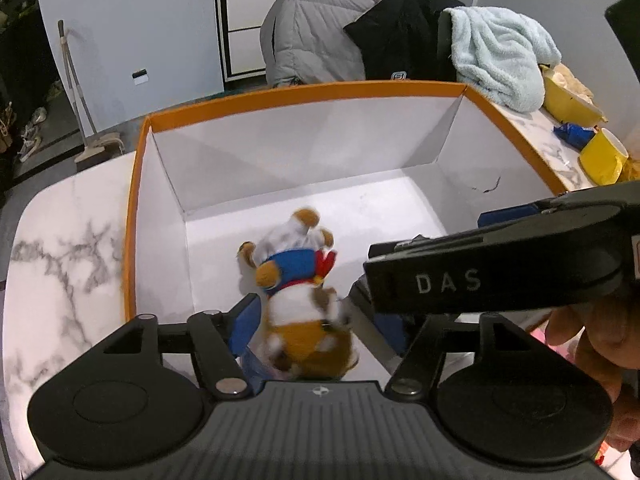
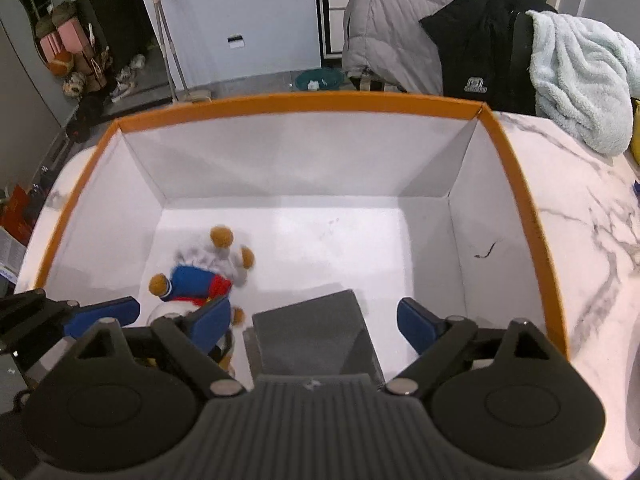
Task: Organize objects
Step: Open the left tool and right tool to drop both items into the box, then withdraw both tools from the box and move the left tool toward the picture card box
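Only the left wrist view shows a yellow cup on the marble table and the right gripper's black body crossing in, while the right wrist view shows a dark flat pad on the box floor. Inside the box the plush toy is blurred, its long axis running from the near wall toward the far wall, feet pointing away. The left gripper has its fingers apart on both sides of the toy's head, and the right one's fingers are wide apart, holding nothing.
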